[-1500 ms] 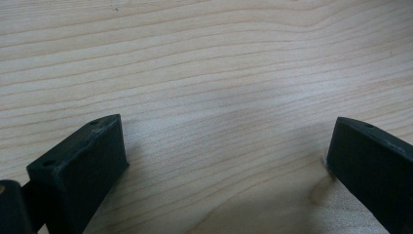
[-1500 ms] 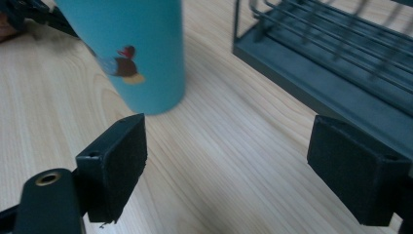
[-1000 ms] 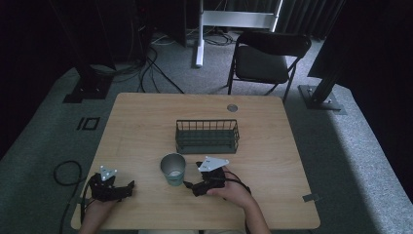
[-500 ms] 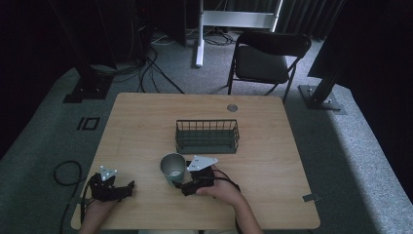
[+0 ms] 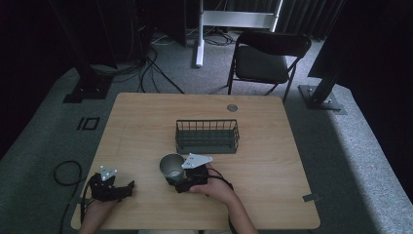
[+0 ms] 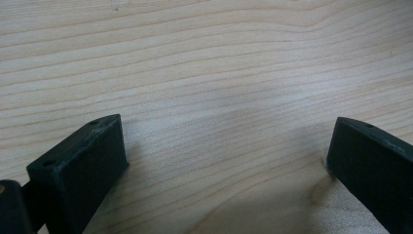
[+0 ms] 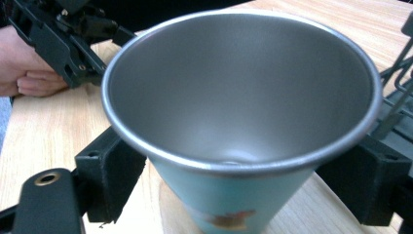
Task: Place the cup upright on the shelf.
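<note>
My right gripper (image 5: 181,181) sits near the front of the wooden table (image 5: 272,161), its two black jaws spread on either side of a metal cup (image 5: 171,166); in the right gripper view the jaws flank the cup (image 7: 243,122) low on its teal outer wall, but I cannot tell whether they press it or only bracket it. The cup stands upright, its bare steel inside facing me, and a small orange-brown mark shows on the teal wall near the bottom, too cut off for me to read as writing or a logo. My left gripper (image 5: 113,187) rests near the table's front left corner, well apart from the cup, jaws wide apart with only wood grain between them in the left gripper view. Just behind the cup stands a dark wire basket (image 5: 207,137). Beyond the table is a black folding chair (image 5: 265,61).
</note>
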The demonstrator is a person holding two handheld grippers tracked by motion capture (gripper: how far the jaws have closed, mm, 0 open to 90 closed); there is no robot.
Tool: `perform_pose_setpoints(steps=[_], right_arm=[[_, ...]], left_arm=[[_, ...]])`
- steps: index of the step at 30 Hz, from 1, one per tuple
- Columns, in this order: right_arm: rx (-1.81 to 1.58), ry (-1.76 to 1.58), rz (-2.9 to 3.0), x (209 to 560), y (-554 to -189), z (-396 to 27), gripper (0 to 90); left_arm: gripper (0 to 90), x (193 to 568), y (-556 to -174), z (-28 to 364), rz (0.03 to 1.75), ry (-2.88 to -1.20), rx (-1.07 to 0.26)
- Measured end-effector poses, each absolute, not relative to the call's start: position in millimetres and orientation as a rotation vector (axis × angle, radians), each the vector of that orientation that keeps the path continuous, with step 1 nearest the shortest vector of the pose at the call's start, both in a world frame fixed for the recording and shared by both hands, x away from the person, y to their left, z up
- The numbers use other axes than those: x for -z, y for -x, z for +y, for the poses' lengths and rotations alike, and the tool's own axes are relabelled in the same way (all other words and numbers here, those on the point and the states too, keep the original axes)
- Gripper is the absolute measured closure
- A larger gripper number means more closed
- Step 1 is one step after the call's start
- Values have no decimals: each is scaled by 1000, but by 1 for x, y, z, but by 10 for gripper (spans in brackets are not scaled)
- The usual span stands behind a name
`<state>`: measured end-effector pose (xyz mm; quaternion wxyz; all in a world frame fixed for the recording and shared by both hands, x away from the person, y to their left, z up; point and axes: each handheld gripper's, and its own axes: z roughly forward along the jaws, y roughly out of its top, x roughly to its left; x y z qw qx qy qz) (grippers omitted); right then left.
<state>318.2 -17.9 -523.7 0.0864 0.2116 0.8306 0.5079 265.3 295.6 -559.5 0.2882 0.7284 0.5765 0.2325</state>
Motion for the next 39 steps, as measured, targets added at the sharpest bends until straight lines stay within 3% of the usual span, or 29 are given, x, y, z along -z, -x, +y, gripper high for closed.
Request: perform_pose_setpoints(steps=[22, 39], right_arm=[[-1592, -656, 2415, 503, -321, -13, 150], [-1598, -674, 2277, 451, -334, -14, 151]], left_arm=[[14, 560, -265, 296, 1538, -1945, -623], [15, 560, -265, 296, 1539, -1943, -622]])
